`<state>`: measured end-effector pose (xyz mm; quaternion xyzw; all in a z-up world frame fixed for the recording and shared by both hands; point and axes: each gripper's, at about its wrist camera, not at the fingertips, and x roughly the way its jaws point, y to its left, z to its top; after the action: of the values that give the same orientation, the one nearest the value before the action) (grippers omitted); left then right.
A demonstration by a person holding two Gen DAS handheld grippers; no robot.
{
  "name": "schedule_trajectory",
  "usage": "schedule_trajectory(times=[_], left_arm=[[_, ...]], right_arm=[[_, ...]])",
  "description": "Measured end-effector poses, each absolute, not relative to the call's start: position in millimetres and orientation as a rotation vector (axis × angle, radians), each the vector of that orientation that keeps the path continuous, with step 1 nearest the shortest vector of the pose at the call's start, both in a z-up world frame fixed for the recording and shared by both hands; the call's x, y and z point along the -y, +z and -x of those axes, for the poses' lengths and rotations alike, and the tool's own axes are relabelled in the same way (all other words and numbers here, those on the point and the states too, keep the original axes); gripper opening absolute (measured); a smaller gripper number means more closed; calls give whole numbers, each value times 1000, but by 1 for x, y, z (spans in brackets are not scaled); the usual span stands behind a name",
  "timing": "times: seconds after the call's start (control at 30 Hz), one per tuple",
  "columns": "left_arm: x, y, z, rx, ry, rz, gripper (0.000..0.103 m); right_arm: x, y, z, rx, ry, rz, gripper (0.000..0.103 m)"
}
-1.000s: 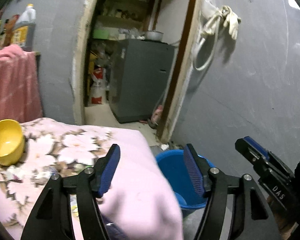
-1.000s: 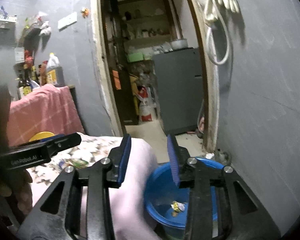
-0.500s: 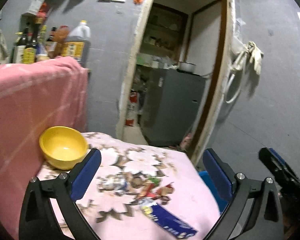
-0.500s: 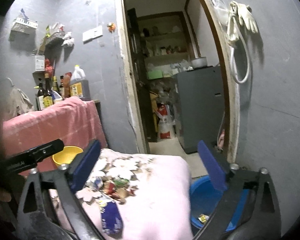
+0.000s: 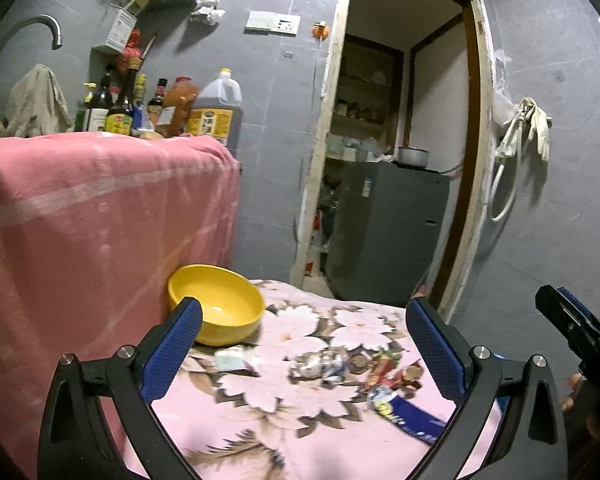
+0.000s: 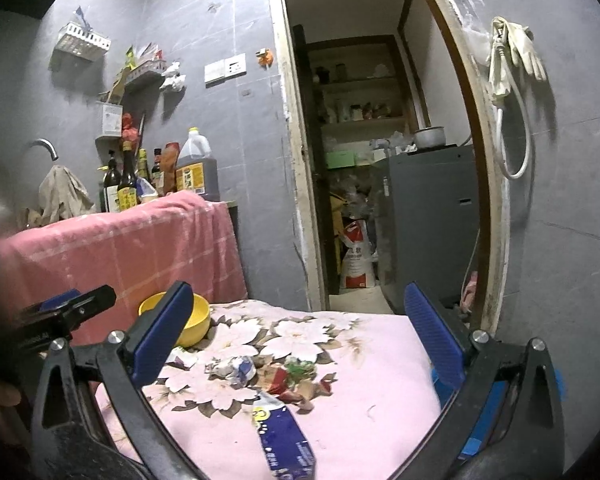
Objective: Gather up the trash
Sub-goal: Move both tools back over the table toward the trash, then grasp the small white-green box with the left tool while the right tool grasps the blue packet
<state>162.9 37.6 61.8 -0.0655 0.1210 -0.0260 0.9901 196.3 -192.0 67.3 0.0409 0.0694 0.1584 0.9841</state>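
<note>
Pink floral cloth (image 6: 380, 380) on the worktop carries the wrappers (image 6: 256, 372); both my left tool (image 5: 304, 344) and right tool (image 6: 296, 332) gape empty. Pinching low may snag cloth, dragging the yellow bowl (image 5: 216, 308).

– What trash is listed on the table?

– Item one: a flat blue foil wrapper with white print (image 6: 282, 438), lying nearest the camera on the pink flowered cloth. Item two: a crumpled white-and-blue paper wad (image 6: 234, 367), behind it toward the middle. Item three: red and green crinkled snack wrappers (image 6: 288, 380), touching one another just right of the wad.

– Anything else?

– A small pale packet (image 5: 230, 360), blurred, just in front of the yellow bowl.
</note>
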Motion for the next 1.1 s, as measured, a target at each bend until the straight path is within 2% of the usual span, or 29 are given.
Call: schedule_trajectory(times=[0.3, 0.7, 0.93, 1.0, 1.1], left_arm=[[-57, 36, -177, -287, -2, 115, 100], [-66, 1, -214, -471, 32, 123, 100], [-75, -19, -242, -623, 58, 153, 99], [-77, -23, -249, -656, 65, 157, 99], [-81, -28, -259, -695, 64, 177, 99]], right_arm=[[167, 34, -213, -248, 346, -36, 103], [144, -26, -265, -650, 363, 61, 103], [132, -52, -283, -809, 371, 119, 86], [130, -57, -287, -845, 382, 121, 76], [128, -60, -291, -860, 395, 127, 74]])
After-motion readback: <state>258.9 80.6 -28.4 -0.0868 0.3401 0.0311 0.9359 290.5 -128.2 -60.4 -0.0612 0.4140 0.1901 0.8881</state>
